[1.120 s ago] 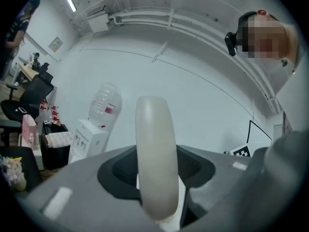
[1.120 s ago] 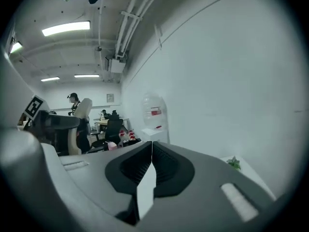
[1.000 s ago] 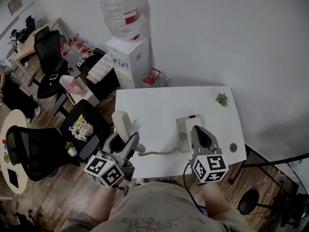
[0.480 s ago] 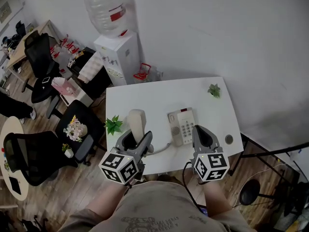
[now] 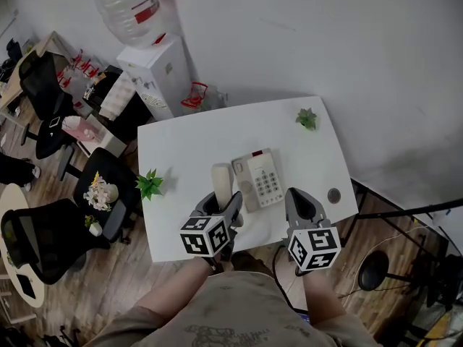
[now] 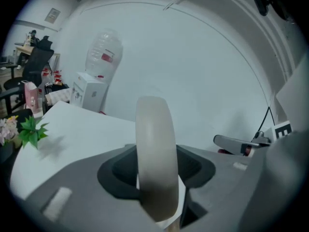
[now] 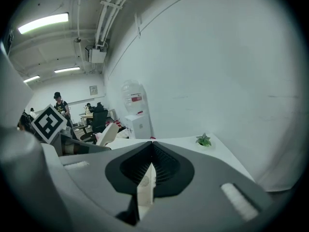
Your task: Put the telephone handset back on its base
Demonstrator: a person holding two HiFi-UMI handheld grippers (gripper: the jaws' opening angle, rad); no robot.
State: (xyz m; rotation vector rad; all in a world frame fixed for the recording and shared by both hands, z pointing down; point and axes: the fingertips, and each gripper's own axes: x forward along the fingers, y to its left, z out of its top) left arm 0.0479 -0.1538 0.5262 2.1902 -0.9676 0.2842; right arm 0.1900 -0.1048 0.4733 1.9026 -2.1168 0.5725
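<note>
1. Two things help this step, I'd say. The desk (image 5: 181, 143) gives plenty of bare room, and the telephone base (image 5: 262, 179) lies toward the front edge, a little right of the middle, with its empty cradle on the side facing the handset.
2. The handset (image 5: 221, 178) is clamped near its lower end in the left gripper (image 5: 223, 210). It sticks up and away over the front part of the desk, just beside the base's left side and not on it. To my eye it should be tipped flat, lined up lengthwise with the cradle, and lowered until both ends seat. Only then should the jaws let go.
3. The right gripper (image 5: 299, 199) hangs at the front edge just right of the base, its jaws pressed together on nothing. It looks well placed to steady the base if that slides.
4. A water dispenser (image 5: 155, 67) stands beyond the far left corner and office chairs (image 5: 43, 92) stand off the left edge, none of them in the way.
5. One green plant (image 5: 149, 184) sits at the left edge, and a smaller plant (image 5: 307, 118) sits near the far right corner. A dark round thing (image 5: 333, 194) lies by the front right corner. All are clear of the short path.
6. I can't make out the cord, but if it crosses the cradle it could stop the handset seating.
</note>
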